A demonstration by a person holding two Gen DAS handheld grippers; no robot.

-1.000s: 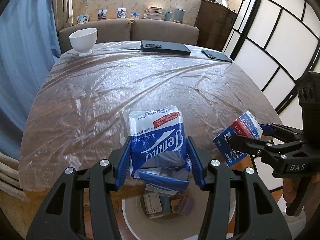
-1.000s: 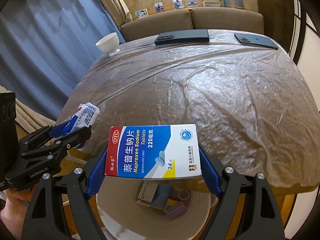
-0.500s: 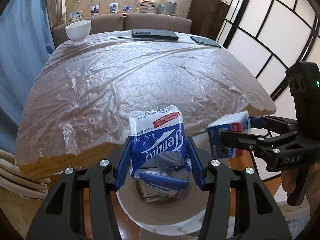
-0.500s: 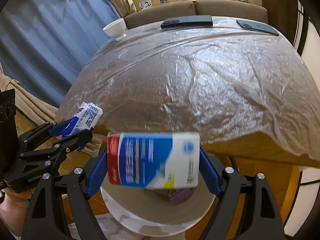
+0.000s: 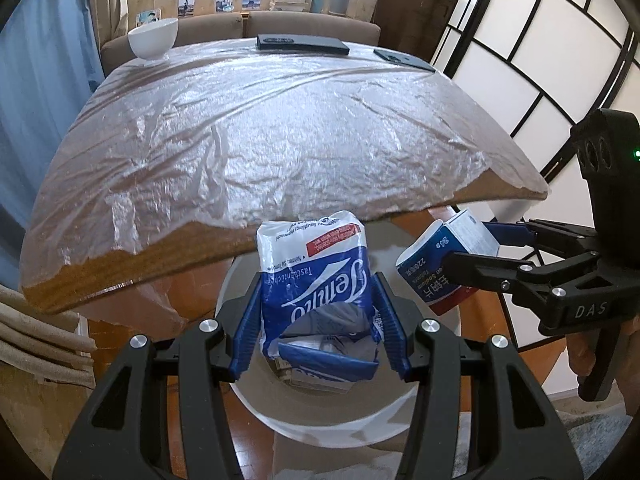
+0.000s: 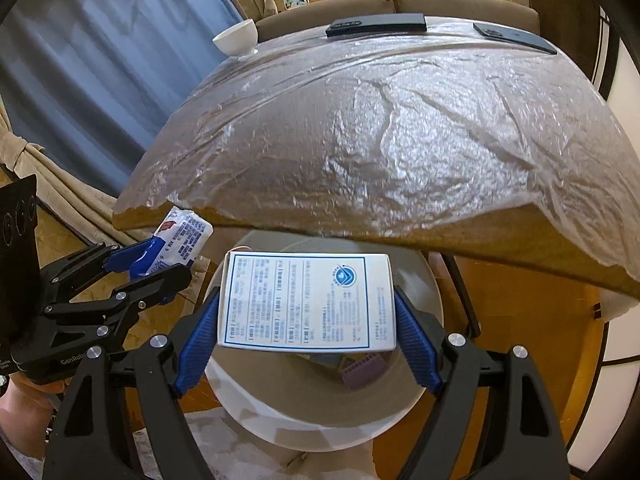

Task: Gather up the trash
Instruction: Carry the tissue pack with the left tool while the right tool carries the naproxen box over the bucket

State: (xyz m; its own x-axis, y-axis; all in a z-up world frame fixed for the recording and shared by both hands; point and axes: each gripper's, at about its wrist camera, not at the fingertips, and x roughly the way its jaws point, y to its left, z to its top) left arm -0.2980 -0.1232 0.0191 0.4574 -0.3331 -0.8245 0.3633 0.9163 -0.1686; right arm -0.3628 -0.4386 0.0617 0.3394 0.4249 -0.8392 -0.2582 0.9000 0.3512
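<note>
- While the left tool [image 5: 318,320] clamped a blue-and-white tissue pack [image 5: 314,276] lettered "Tempo" and "Taschentücher", it hung above the round white bin [image 5: 320,416], just off the tabletop [image 5: 260,128] edge;
- the right tool [image 6: 306,336] gripped a white medicine box [image 6: 306,306] over the same bin; "220" and "Sodium" showed on its blue end; its back-panel print was too small to read;
- "DAS" marked the right tool's body.

The Tempo tissue pack [image 5: 316,276] is blue and white with a red label strip; the medicine box [image 6: 308,300] shows a white face with blue-framed fine print — blue, white and red on its other sides. Both grippers' fingers [image 6: 198,340] carry ribbed blue pads on black frames, and the bin [image 6: 320,412] is plain white — a purple ridged item [image 6: 364,370] inside.
</note>
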